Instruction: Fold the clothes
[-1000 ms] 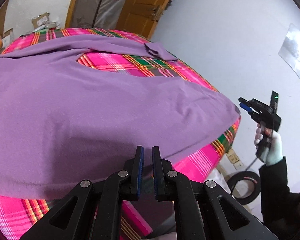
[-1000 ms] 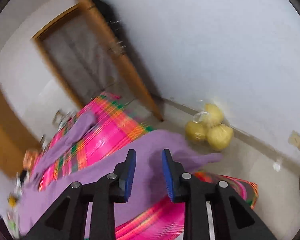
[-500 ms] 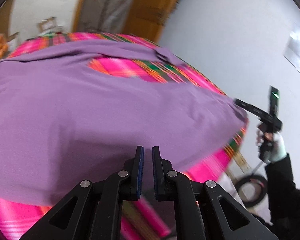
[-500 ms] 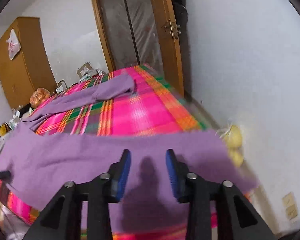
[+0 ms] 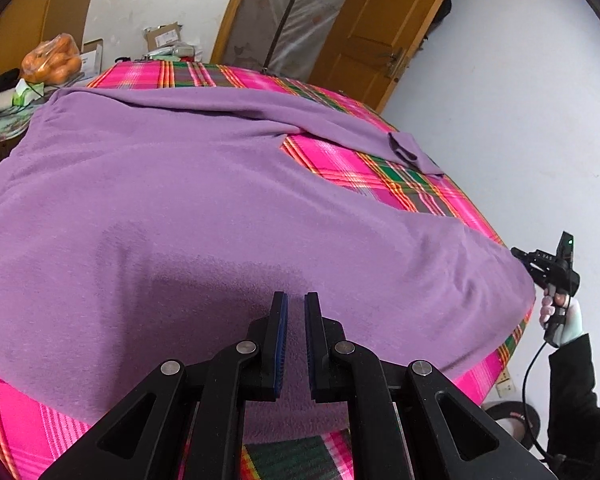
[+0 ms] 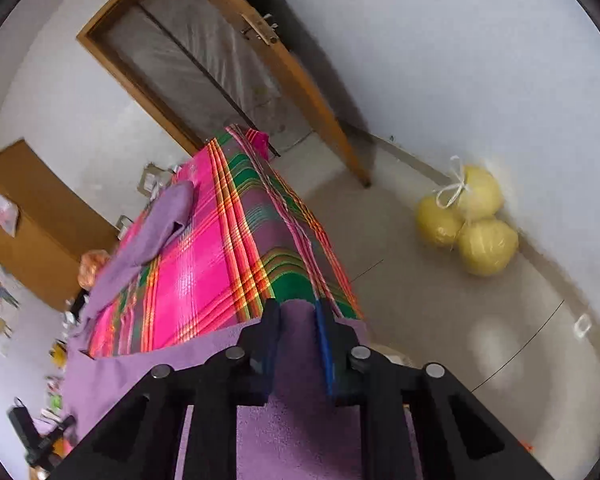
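I see the bed (image 5: 384,168), covered in a pink, green and orange plaid sheet, filling most of both views. A purple sweater (image 5: 188,208) lies spread across it, one sleeve (image 6: 156,228) stretched toward the far end. My left gripper (image 5: 296,312) hangs over the sweater's near hem, its blue-padded fingers a narrow gap apart with nothing between them. My right gripper (image 6: 298,316) is at the sweater's corner at the bed's edge; purple cloth fills the space between its fingers, though I cannot tell whether they pinch it. A bag of yellow fruit (image 6: 468,224) sits on the floor by the wall.
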`<state>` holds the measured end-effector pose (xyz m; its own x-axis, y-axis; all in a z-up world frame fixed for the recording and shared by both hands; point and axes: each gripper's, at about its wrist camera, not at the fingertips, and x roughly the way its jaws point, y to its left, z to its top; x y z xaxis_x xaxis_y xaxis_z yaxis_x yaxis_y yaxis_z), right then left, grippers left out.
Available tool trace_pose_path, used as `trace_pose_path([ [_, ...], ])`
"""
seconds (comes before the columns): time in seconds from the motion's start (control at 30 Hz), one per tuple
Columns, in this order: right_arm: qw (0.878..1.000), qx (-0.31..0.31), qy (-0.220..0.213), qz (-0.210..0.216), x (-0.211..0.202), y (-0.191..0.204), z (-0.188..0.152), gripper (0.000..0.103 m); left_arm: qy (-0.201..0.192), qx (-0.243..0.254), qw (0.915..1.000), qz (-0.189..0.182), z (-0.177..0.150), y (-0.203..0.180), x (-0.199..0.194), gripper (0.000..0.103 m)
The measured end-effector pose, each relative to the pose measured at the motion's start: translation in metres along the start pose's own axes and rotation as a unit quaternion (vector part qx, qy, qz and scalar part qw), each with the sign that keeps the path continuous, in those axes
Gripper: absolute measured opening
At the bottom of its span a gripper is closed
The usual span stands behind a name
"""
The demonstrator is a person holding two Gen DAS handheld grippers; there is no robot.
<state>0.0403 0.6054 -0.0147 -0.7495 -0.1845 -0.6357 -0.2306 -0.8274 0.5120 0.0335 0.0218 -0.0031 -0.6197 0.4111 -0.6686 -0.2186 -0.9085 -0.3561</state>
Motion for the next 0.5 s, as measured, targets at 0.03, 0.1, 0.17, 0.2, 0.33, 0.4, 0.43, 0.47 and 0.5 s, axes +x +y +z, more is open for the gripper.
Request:
trace_pose_path([
  [0.03, 1.0, -0.005, -0.004, -0.005, -0.001, 0.003, 0.0, 0.009, 0.001, 0.0, 1.0, 0.001, 0.0, 0.0, 0.0, 0.008],
  [0.1, 1.0, -0.003, -0.015, 0.0, -0.003, 0.003, 0.004, 0.007, 0.001, 0.001, 1.0, 0.002, 0.0, -0.001, 0.0, 0.008],
  [0.17, 0.999, -0.002, -0.039, 0.011, -0.013, 0.004, 0.013, 0.006, 0.0, 0.002, 1.0, 0.002, 0.001, -0.003, 0.0, 0.008],
  [0.2, 0.999, -0.004, -0.05, 0.017, -0.018, 0.005, 0.017, 0.006, 0.0, 0.002, 1.0, 0.003, 0.002, -0.003, 0.0, 0.008],
  [0.33, 0.996, -0.019, -0.083, 0.031, -0.029, 0.019, 0.032, 0.006, -0.005, 0.005, 1.0, 0.002, 0.002, -0.007, -0.002, 0.008],
  [0.4, 0.997, -0.022, -0.075, 0.02, -0.025, 0.018, 0.033, 0.007, -0.006, 0.005, 1.0, 0.0, 0.002, -0.007, -0.003, 0.008],
  [0.43, 0.998, -0.022, -0.066, 0.008, -0.021, 0.015, 0.031, 0.007, -0.005, 0.005, 1.0, -0.001, 0.001, -0.008, -0.002, 0.008],
  [0.47, 0.998, -0.019, -0.057, -0.007, -0.016, 0.011, 0.029, 0.01, -0.002, 0.005, 1.0, -0.004, 0.0, -0.008, 0.0, 0.008],
  [0.5, 0.998, -0.015, -0.048, -0.024, -0.012, 0.007, 0.025, 0.011, 0.003, 0.006, 0.9999, -0.007, -0.001, -0.01, 0.002, 0.008],
])
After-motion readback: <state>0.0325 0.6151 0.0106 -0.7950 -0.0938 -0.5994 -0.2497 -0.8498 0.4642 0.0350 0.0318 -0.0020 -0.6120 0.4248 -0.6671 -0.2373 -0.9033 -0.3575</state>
